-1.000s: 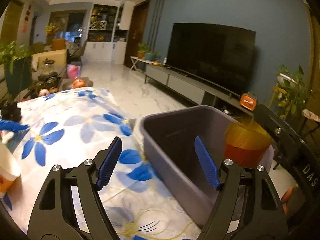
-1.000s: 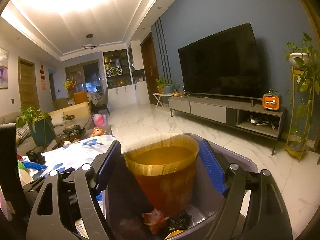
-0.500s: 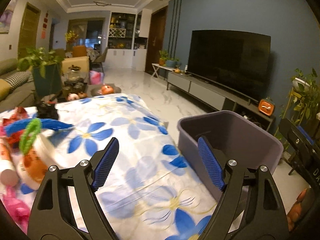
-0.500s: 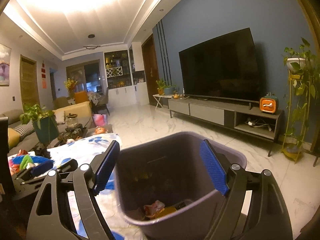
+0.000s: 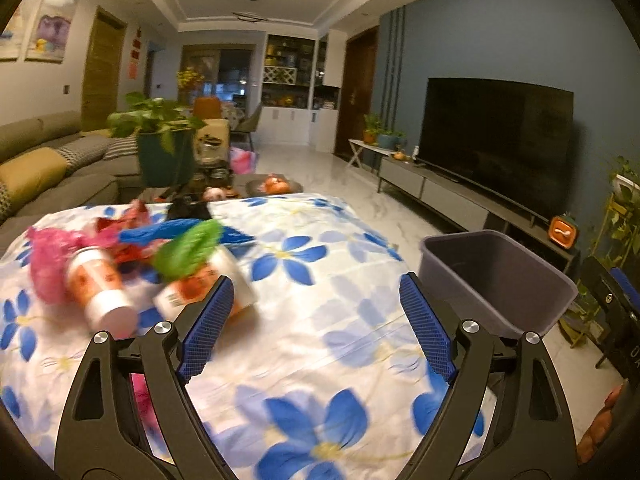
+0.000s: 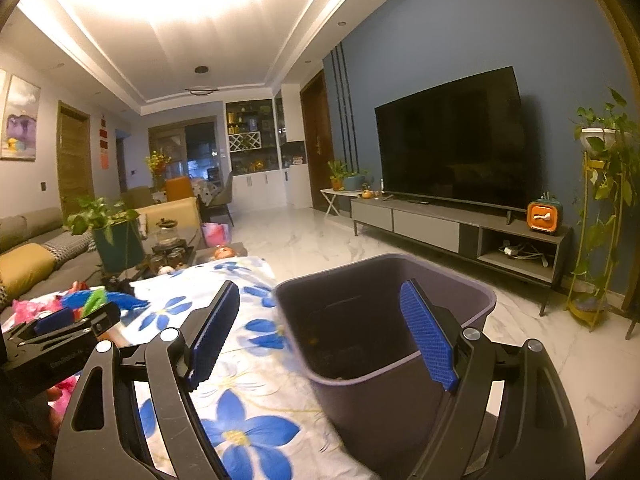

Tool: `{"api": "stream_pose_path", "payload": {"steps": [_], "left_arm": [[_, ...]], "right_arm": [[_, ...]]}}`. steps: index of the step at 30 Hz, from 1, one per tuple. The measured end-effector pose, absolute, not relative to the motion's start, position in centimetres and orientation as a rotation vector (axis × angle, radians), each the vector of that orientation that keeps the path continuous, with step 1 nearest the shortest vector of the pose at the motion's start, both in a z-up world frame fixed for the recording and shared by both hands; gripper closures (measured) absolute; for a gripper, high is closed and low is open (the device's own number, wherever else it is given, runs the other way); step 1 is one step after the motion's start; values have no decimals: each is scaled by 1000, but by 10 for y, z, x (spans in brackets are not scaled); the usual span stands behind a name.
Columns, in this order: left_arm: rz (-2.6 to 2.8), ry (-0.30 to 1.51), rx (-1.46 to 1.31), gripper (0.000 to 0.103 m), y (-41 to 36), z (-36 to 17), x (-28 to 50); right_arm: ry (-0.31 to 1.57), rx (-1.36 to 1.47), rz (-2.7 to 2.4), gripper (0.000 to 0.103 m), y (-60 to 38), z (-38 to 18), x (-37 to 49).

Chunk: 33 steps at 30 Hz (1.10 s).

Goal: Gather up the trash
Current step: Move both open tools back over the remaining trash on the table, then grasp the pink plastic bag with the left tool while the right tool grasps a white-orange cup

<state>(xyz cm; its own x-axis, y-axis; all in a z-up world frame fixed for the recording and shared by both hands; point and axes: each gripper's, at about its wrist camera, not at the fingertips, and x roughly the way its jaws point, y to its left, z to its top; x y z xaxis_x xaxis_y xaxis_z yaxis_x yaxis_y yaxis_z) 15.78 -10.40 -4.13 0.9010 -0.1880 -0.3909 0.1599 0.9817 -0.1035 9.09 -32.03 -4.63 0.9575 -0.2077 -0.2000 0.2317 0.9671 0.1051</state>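
A grey bin [image 5: 496, 276] stands off the right edge of the table with the blue-flowered cloth [image 5: 320, 320]. On the cloth at the left lies a blurred pile of trash: two orange-and-white paper cups [image 5: 100, 284] on their sides, a pink bag [image 5: 48, 252], and green [image 5: 188, 246] and blue wrappers. My left gripper [image 5: 315, 280] hovers over the cloth just right of the pile, its jaws opening with nothing between them. My right gripper [image 6: 320, 286] is open and empty, in front of the bin [image 6: 384, 320] and above its near rim. Some scraps lie in the bin's bottom.
A potted plant [image 5: 164, 148] and jars stand on the low table behind the cloth. A sofa [image 5: 48, 168] runs along the left. A TV [image 6: 448, 136] on a long stand and a plant stand [image 6: 596, 208] line the right wall, with marble floor between.
The amber cup that stood between my right fingers above the bin is gone from them. My left gripper swung left from the bin toward the trash pile, which has come into view.
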Motion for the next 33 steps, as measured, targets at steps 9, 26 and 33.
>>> {"api": "stream_pose_path", "payload": {"steps": [9,26,33], "left_arm": [[-57,387,-90,19,-45,-47,121],[43,431,-126,19,21,-84,100],[33,465,-104,19,16,-96,117]], "right_arm": [[197,99,-135,23,-281,-47,84],[261,64,40,23,-215,-68,97],[287,70,69,23,-207,-77,110]]}}
